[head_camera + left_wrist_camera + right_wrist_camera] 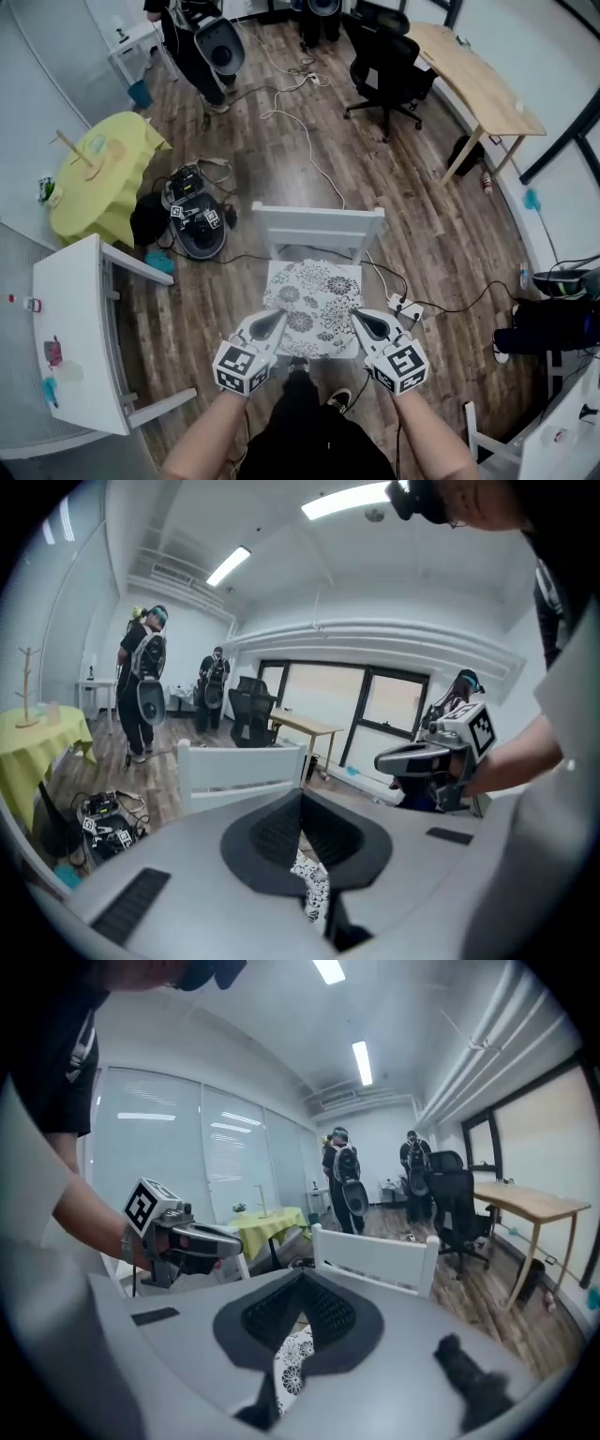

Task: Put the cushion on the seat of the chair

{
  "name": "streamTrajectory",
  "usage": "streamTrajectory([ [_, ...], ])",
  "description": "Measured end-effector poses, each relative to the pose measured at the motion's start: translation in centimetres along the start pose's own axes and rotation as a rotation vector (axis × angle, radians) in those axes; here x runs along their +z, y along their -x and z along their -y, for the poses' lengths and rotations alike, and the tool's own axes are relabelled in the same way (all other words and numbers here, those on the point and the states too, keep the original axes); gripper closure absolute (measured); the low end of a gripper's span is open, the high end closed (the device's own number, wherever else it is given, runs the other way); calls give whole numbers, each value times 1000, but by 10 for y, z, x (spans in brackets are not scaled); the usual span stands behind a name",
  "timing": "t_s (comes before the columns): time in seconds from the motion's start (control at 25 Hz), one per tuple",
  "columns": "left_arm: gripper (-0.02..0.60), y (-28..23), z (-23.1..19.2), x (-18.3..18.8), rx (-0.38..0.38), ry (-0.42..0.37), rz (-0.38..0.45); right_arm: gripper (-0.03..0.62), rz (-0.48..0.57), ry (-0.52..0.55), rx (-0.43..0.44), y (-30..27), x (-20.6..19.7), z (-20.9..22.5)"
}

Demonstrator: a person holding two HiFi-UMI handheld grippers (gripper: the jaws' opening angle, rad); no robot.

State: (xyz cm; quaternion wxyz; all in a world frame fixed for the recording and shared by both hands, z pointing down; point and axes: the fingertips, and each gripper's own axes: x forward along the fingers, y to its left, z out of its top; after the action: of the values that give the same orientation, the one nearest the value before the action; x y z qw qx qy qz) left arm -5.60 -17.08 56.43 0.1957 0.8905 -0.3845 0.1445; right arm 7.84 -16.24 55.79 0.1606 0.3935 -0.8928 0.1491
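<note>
A square white cushion with a black flower print (pixel 314 295) hangs in the air in front of me, just above a white wooden chair whose backrest (pixel 319 225) faces me. My left gripper (pixel 272 323) is shut on the cushion's near left corner. My right gripper (pixel 367 323) is shut on its near right corner. In the left gripper view, patterned cushion fabric (pixel 309 878) sits pinched under the closed left gripper (pixel 302 799), with the chair backrest (pixel 244 766) beyond. The right gripper view shows the same: cushion fabric (pixel 291 1363) is clamped in the right gripper (pixel 302 1283), ahead of the chair backrest (pixel 375 1255).
A white table (pixel 75 337) stands at my left and a round table with a yellow cloth (pixel 98 173) beyond it. Floor equipment (pixel 192 220) and a power strip (pixel 405 305) with cables lie beside the chair. A black office chair (pixel 389 66), a wooden desk (pixel 478 84) and a standing person (pixel 202 47) are farther off.
</note>
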Motion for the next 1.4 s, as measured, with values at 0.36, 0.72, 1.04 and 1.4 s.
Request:
streamTrajectory([
  [0.36, 571, 77, 91, 104, -91, -85, 170, 580, 157, 79, 97, 85, 104, -74],
  [0.72, 571, 132, 169, 191, -142, -211, 318, 580, 334, 113, 146, 159, 204, -120],
  [1.04, 571, 153, 211, 245, -205, -257, 421, 580, 414, 161, 151, 199, 258, -142],
  [1.4, 571, 157, 216, 259, -220, -264, 433, 580, 442, 171, 108, 205, 268, -134],
])
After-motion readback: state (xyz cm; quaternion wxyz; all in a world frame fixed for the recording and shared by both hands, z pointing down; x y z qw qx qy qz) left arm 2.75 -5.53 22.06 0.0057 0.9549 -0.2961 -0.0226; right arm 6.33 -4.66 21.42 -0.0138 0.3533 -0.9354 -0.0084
